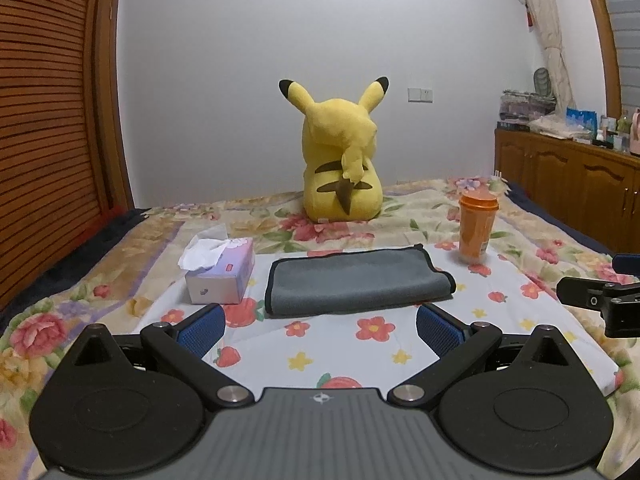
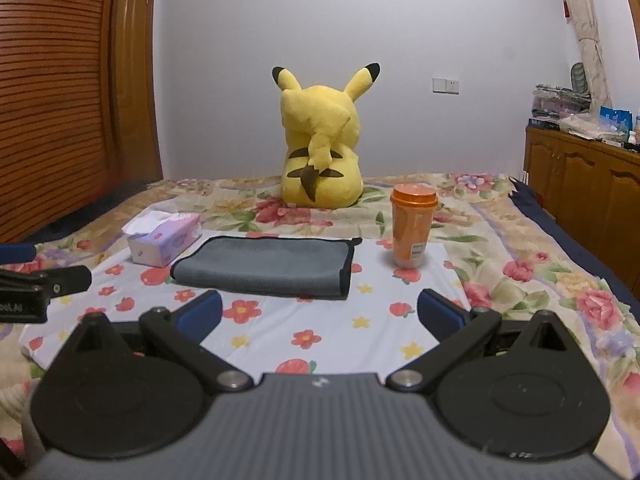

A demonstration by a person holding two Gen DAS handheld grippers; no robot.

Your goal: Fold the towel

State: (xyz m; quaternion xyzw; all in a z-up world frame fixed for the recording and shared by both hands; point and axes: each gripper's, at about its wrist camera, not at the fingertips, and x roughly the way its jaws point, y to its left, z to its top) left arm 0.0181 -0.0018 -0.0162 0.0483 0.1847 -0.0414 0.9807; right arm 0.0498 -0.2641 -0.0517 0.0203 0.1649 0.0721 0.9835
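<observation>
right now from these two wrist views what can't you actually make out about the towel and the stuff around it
- Grey towel: how many layers it has; both views show only the top.
- Plush toy: its face, turned away in both views.
- Orange cup: label print too small, contents hidden by the lid.
- Right gripper: in the left wrist view, cut off by the right edge.
- Sideboard clutter: small, at the warped fisheye edge.

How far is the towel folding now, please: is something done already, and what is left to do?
Done: the grey towel already lies folded at least once, doubled black-trimmed edges showing at its right end, on the floral cloth between the tissue box and the orange cup. In hand: nothing; the left gripper and right gripper are open, apart from the towel. Left: possibly another fold; I cannot tell.
</observation>
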